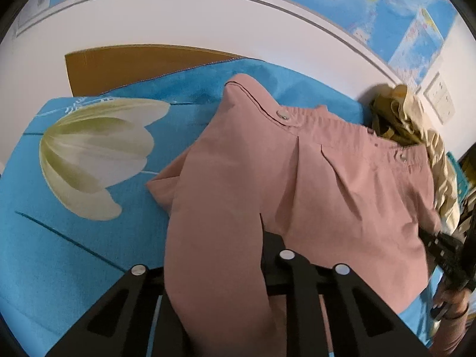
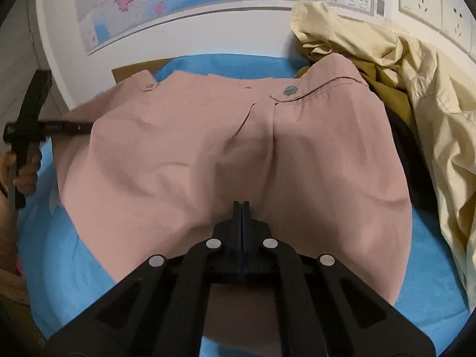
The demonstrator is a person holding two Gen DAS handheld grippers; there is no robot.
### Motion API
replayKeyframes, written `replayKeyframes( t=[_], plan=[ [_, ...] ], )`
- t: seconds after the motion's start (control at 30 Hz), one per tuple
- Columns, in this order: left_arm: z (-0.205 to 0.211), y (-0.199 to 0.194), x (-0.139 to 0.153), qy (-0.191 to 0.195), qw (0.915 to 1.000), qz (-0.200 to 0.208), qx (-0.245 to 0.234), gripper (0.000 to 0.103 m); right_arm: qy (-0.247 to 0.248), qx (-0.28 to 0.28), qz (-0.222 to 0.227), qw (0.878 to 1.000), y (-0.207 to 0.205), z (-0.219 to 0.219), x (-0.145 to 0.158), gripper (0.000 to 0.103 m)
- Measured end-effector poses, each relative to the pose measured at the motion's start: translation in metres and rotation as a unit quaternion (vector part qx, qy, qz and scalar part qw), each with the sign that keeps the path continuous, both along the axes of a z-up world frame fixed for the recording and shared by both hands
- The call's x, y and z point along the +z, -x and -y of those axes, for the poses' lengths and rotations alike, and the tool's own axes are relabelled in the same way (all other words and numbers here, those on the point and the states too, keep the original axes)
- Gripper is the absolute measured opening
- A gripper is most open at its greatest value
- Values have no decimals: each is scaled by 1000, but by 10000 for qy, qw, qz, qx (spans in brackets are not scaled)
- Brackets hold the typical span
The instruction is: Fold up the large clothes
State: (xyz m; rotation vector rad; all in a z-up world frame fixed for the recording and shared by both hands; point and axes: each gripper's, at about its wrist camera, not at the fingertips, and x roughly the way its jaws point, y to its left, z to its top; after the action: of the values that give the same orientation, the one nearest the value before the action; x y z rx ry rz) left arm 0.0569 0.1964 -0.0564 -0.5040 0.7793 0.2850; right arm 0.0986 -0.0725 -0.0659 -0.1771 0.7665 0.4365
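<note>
- The dusty-pink woven garment with snap-buttoned waistband (image 2: 238, 148) lies spread across the blue floral-print cloth (image 1: 74, 238) covering the tabletop, waistband at twelve o'clock in the right wrist view, near the wall.
- Right claw (image 2: 241, 205) has its jaws pressed together, pinching the near pink edge at six o'clock — a firm bite, likely so the fabric can be lifted without slipping.
- Left claw (image 1: 261, 232) is buried in pink; fabric drapes over one finger, and it looks clamped on a fold, though the tips are hidden, so I cannot say for sure.
- From the right wrist view, the left tool comes in at nine o'clock, meeting the garment's side edge — two holds well apart, which reads as keeping the cloth taut for a clean fold.
- The heap of pale cream and olive clothes (image 2: 416, 89) sits at two o'clock against the wall, touching the pink piece's corner, apparently waiting its turn.
- A strip of brown cardboard (image 1: 134, 65) shows beyond the cloth at eleven o'clock in the left view.
- Judgement: folding looks barely begun; the garment is mostly flat.
</note>
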Motion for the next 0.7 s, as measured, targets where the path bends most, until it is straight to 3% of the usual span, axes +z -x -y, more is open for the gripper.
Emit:
replayKeyframes(
  t=[0.07,0.13,0.17,0.2,0.23,0.37,0.4,0.43,0.47,0.53,0.6,0.7],
  plan=[
    [4,4,2,20,9999,63,-101,37,-98,-57,-7,9999,1,0,3,7],
    [7,7,5,-34,9998,111,-181,45,-286,-106,100,9995,0,0,9,53],
    [8,7,6,-113,9997,108,-202,48,-276,-126,164,9994,-2,-3,11,59],
    [10,6,8,-323,9994,54,-146,62,-203,-216,220,9993,-6,-6,12,64],
    [11,4,10,-517,9986,23,-65,67,-189,-230,178,9994,-11,-7,14,65],
    [10,-6,14,-553,9984,-6,-152,67,-79,-218,-62,9997,-39,-23,7,59],
    [10,-9,13,-569,9982,-36,-167,67,100,-224,-22,9997,-45,-29,5,42],
    [10,-13,12,-600,9980,-92,-191,62,216,-249,9,9995,-49,-31,4,17],
    [10,-15,11,-632,9977,-135,-188,55,193,-248,2,9995,-49,-27,4,4],
    [6,-20,8,-661,9975,-227,-120,28,-13,-255,41,9997,-53,-23,13,2],
    [0,-20,11,-556,9983,-123,-75,16,-149,-308,297,9990,-54,-18,29,2],
    [-9,-23,20,-429,9991,67,20,14,-198,-471,406,9979,-65,-15,35,2]
  ],
)
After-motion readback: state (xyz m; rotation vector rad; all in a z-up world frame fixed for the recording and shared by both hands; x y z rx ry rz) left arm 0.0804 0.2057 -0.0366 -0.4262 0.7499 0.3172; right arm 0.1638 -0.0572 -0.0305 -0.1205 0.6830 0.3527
